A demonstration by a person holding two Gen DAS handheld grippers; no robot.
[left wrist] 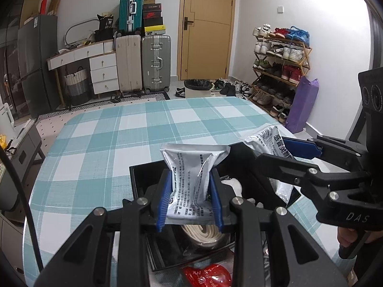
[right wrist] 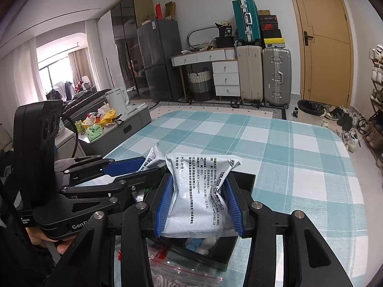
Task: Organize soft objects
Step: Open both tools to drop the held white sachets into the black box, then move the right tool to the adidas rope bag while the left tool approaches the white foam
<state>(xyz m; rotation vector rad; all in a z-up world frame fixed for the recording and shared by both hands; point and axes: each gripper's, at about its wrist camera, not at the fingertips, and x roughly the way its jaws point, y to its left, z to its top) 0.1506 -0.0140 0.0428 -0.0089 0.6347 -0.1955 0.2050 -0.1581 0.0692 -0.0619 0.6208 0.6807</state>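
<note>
Now each gripper clamps one silver sachet over the black tray [left wrist: 143,179]: left gripper [left wrist: 190,199] on its sachet [left wrist: 191,179], right gripper [right wrist: 198,205] on another [right wrist: 201,191]. Judge them light, crushable, slippery; hold mid-body, six o'clock of centre.

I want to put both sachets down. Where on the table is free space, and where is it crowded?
Free: the checked tablecloth beyond the black tray, to the far edge, and left of the tray. Crowded: the near edge, with the tray, a zip bag and a red packet under both hand-held grippers.
</note>
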